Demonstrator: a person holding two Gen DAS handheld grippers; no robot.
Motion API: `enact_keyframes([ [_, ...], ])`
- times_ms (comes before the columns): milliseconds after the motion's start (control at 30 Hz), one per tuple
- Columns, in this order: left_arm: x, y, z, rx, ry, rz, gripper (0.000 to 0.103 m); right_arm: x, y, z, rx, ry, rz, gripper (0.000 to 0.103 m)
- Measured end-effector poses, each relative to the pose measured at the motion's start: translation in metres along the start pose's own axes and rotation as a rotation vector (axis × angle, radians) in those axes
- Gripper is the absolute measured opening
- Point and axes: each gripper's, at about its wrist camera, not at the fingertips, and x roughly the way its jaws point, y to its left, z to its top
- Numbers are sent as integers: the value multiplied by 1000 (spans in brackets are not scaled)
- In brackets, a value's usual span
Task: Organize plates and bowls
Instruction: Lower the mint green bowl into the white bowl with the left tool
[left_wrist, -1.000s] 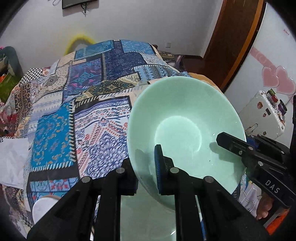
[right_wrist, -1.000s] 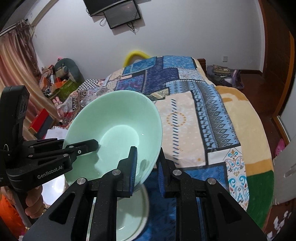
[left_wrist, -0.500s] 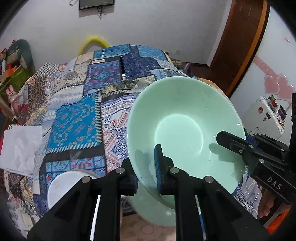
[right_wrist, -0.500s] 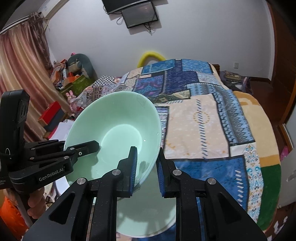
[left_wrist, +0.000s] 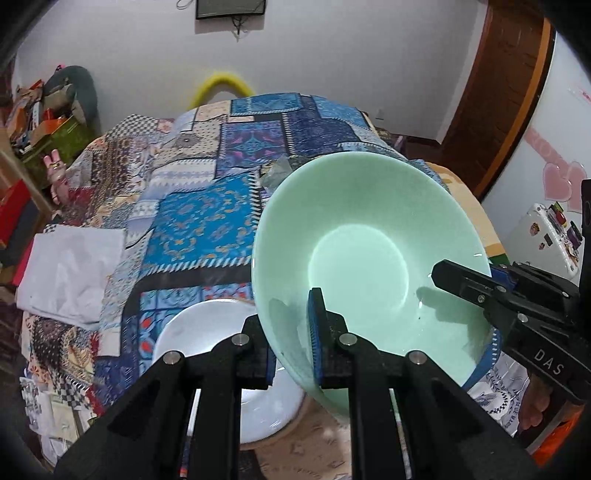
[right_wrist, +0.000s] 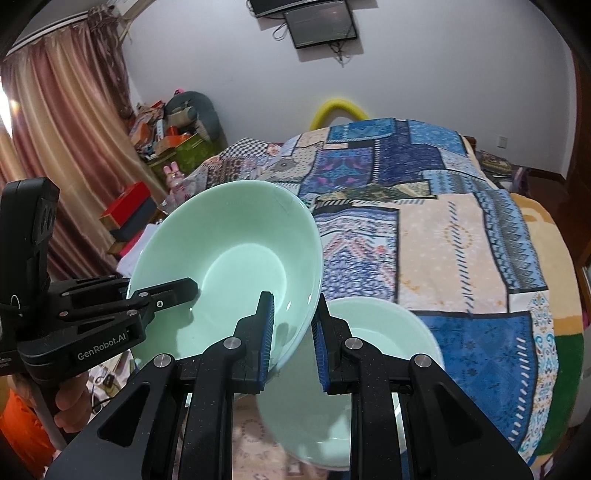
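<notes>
Two grippers, left (left_wrist: 293, 343) and right (right_wrist: 293, 334), both tipped down, pinch one green bowl (left_wrist: 365, 258), now moved over a white plate (left_wrist: 207, 354).

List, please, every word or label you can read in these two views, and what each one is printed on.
"DAS": on the right gripper, seen in the left wrist view.
"GenRobot.AI": on the left gripper, seen in the right wrist view.
Stickers on the white case: too small to read.

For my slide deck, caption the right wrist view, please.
Both grippers clamp opposite rims of a tilted green bowl above a second green bowl.
</notes>
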Motion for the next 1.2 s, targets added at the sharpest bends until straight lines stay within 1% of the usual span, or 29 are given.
enact_keyframes([
  [333, -7, 44, -21, -55, 21, 53, 14, 27, 33, -8, -18, 40, 69, 18],
  [633, -2, 77, -41, -105, 48, 90, 14, 51, 59, -14, -40, 85, 115, 18],
  [867, 8, 96, -57, -126, 82, 109, 14, 68, 70, -23, -43, 129, 137, 18],
  [1200, 26, 109, -73, -141, 134, 101, 14, 88, 71, -36, -31, 192, 146, 18],
])
